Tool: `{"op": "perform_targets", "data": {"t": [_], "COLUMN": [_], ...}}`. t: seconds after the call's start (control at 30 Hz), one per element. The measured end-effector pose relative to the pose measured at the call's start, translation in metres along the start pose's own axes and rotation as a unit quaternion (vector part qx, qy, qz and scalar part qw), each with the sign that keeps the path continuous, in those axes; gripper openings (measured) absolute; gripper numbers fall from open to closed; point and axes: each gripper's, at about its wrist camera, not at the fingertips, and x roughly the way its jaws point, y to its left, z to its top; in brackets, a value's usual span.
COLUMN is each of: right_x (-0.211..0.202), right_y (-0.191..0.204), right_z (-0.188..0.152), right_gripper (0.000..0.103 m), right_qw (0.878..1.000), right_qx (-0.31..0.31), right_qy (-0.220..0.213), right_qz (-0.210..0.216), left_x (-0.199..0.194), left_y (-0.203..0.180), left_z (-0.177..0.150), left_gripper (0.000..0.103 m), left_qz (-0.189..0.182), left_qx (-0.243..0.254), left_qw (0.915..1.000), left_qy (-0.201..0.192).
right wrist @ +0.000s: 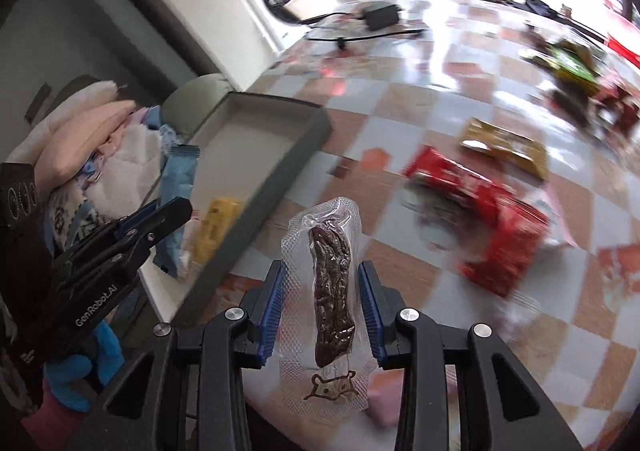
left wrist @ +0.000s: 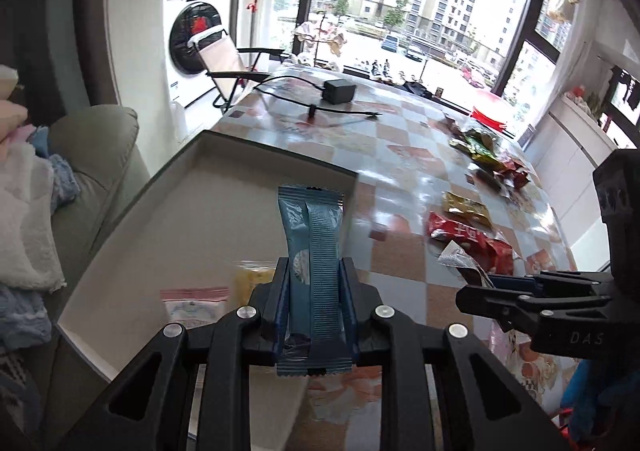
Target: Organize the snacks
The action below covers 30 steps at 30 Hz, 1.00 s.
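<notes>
1. Two grippers were loaded at this moment. The left gripper (left wrist: 314, 283) was clamped on a blue wrapped bar (left wrist: 314, 247), and the right gripper (right wrist: 322, 295) was clamped on a clear vacuum pouch (right wrist: 326, 283) holding a dark strip of snack.
2. The landmark was the shallow grey box (left wrist: 224, 155) at the table's (left wrist: 400, 263) left edge. The blue bar hung over the box's right-hand part, its long axis running forward along the fingers toward the far wall of the box.
3. The clear pouch was outside the box, over the checked tablecloth to the right of the box's right wall. Its long axis also ran along the fingers.
4. The box lay to the left of the right gripper and directly under the left gripper, so the left hand was judged the nearer for a drop.
5. Inside the box, at the near end, lay a yellow packet (left wrist: 252, 277) and a pink-topped packet (left wrist: 196, 305).
6. Loose snacks, including a red packet (left wrist: 468, 237) and a gold packet (left wrist: 466, 209), lay well to the right of the box; motion blur made their exact count uncertain.
</notes>
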Motion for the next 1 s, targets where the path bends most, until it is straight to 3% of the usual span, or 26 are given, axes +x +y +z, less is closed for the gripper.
{"op": "perform_targets", "data": {"t": [0.23,0.5,0.53,0.57,0.6,0.63,0.7,0.87,1.0], "right_x": [0.043,0.082,0.086,0.089,0.092,0.093,0.090,0.070,0.056], "right_y": [0.061,0.094,0.094,0.093,0.092,0.089,0.083,0.057,0.007], "right_z": [0.040,0.059,0.060,0.062,0.062,0.063,0.061,0.061,0.063], "right_gripper": [0.038,0.038,0.045,0.048,0.058,0.076,0.088,0.088,0.088], "right_qw": [0.999,0.998,0.998,0.998,0.998,0.998,0.999,0.996,0.992], "right_qx": [-0.048,-0.059,-0.058,-0.056,-0.052,-0.046,-0.042,-0.051,-0.012], "right_qy": [0.009,0.021,0.025,0.029,0.033,0.036,0.028,0.005,0.005], "right_qz": [0.011,0.008,0.005,0.001,-0.004,-0.008,-0.017,-0.076,-0.127], "left_x": [0.009,0.027,0.031,0.033,0.035,0.036,0.034,0.026,0.010], "left_y": [0.062,0.083,0.083,0.084,0.085,0.086,0.086,0.071,0.032], "left_z": [-0.008,-0.018,-0.019,-0.020,-0.022,-0.023,-0.026,-0.024,-0.022], "left_gripper": [0.025,0.027,0.035,0.049,0.057,0.068,0.071,0.075,0.079], "left_qz": [0.016,0.018,0.024,0.028,0.031,0.031,0.026,0.029,0.012], "left_qx": [-0.056,-0.069,-0.069,-0.070,-0.073,-0.077,-0.082,-0.062,-0.014], "left_qw": [0.9983,0.9970,0.9968,0.9964,0.9960,0.9957,0.9956,0.9976,0.9996], "left_qy": [0.010,0.029,0.034,0.038,0.041,0.041,0.035,0.015,-0.023]}}
